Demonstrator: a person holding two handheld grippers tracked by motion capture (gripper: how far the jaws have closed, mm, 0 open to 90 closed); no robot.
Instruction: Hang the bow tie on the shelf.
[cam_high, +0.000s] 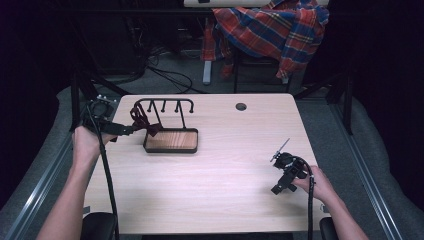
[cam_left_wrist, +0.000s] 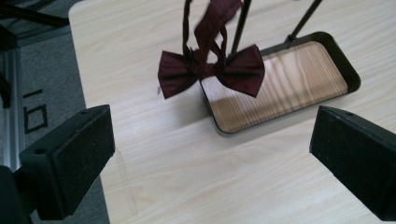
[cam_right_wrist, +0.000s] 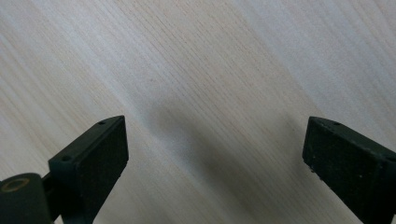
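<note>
The dark red bow tie (cam_left_wrist: 210, 70) hangs by its strap from the black hook rack (cam_high: 165, 102), over the left edge of its wooden tray (cam_left_wrist: 285, 79); the left gripper (cam_left_wrist: 210, 154) gapes empty just short of it, while the right gripper (cam_right_wrist: 215, 163), also wide apart, idles over bare bench (cam_right_wrist: 210, 60)

left gripper (cam_high: 131, 129) fingers spread wide, reaching level; right gripper (cam_high: 278, 189) fingers apart, aimed down.
</note>
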